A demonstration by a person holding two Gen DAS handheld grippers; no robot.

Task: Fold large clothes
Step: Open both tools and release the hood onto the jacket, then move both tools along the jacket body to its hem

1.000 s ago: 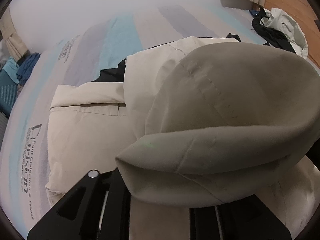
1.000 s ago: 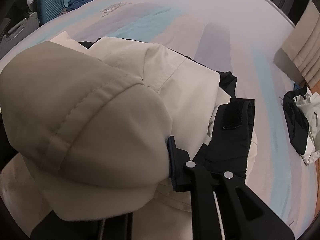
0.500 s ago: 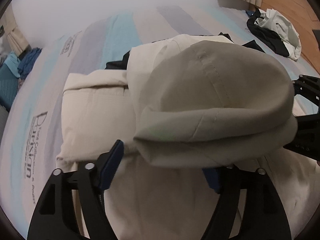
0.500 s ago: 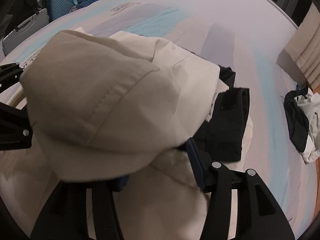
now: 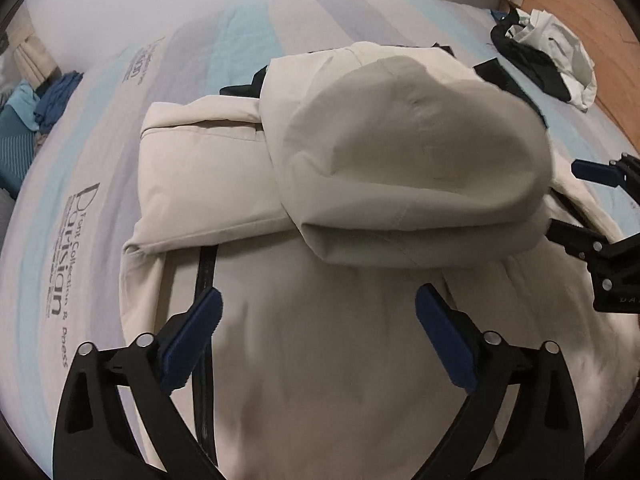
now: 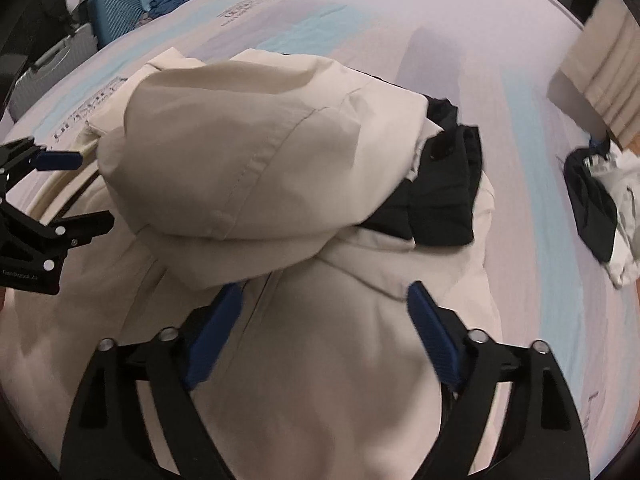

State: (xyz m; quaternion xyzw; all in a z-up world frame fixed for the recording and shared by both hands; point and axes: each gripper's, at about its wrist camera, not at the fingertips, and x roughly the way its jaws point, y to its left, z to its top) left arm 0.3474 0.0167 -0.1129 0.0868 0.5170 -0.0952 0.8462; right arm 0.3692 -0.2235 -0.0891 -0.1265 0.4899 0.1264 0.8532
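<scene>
Both my left gripper (image 5: 318, 320) and right gripper (image 6: 324, 312) have just opened, releasing the hood (image 5: 412, 164); it now rests folded onto the cream jacket (image 6: 320, 380) on the bed (image 5: 80, 184).

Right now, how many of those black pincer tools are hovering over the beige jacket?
2. The left gripper hangs open above the beige jacket, the right gripper open beside it. More could be out of view.

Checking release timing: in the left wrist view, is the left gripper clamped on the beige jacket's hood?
No: the left gripper stands wide open, its blue pads clear of the beige hood, which lies on the folded jacket.
</scene>
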